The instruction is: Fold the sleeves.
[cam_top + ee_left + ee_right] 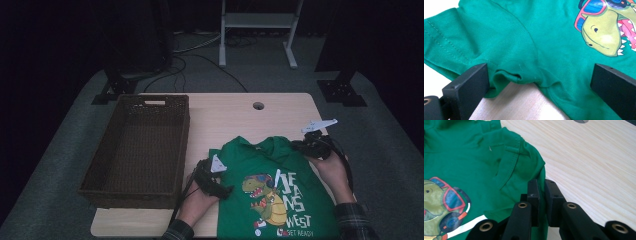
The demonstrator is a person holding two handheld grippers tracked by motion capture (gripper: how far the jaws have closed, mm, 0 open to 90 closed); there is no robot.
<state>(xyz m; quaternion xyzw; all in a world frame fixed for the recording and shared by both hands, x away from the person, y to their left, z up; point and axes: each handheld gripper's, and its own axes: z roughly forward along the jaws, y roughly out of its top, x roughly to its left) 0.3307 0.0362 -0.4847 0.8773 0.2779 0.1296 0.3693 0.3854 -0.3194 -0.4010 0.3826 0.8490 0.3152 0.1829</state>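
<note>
- High view: a green T-shirt (pixel 272 192) with a dinosaur print (pixel 265 197) is lying face up on the near right part of the wooden table (pixel 225 115). A brown wicker basket (pixel 137 150) is standing just left of it. The left gripper (pixel 216 186) is resting at the shirt's left edge below the sleeve; the right gripper (pixel 312 145) is sitting at the shirt's upper right corner.
- Left gripper view: the left gripper (pixel 536 82) is standing with its jaws spread wide. The puckered underarm edge of the T-shirt (pixel 524 45) is lying between them, and neither pad is pressing on it.
- Right gripper view: the right gripper (pixel 542 192) is pinching the edge of the T-shirt (pixel 474 160) beside the right sleeve, jaws nearly together with fabric between the pads. Bare table (pixel 594 165) is showing to the right.
</note>
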